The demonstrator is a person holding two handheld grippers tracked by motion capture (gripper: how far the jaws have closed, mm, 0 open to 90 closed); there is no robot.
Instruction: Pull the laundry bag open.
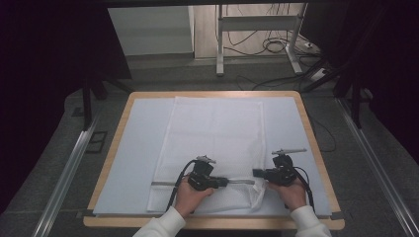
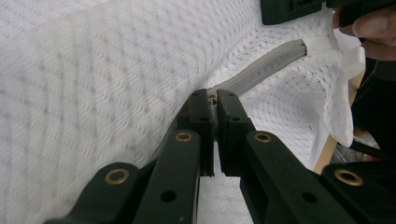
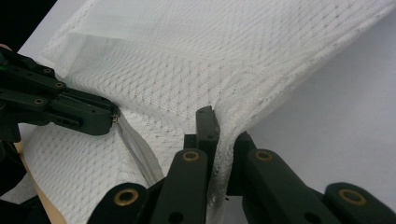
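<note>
**Ana:** Over the table from the high view, a white mesh laundry bag [image 1: 212, 143] lies flat on a pale sheet [image 1: 138, 148] that covers the wooden table [image 1: 309, 128]. Both grippers sit at the bag's near end, along its grey zipper [image 1: 165, 183].

**Ben:** Room to move?

**Ana:** Plenty. Bare sheet runs down either side of the bag, and its far edge stops short of the table's far rim. The left gripper [image 1: 225, 181] points right along the zipper line; the right gripper [image 1: 256, 173] points left at the bag's near right corner, close to the sheet's right edge.

**Ben:** Left gripper view?

**Ana:** Jaws pressed together on the small metal zipper pull [image 2: 213, 99], with the grey zipper tape running away up and right. Mesh bulges on the left.

**Ben:** And the right gripper view?

**Ana:** Jaws pinching a fold of the mesh at the bag's edge, fabric pulled up between them. Bare sheet opens to the right; the other gripper's tip meets the zipper at the left.
</note>
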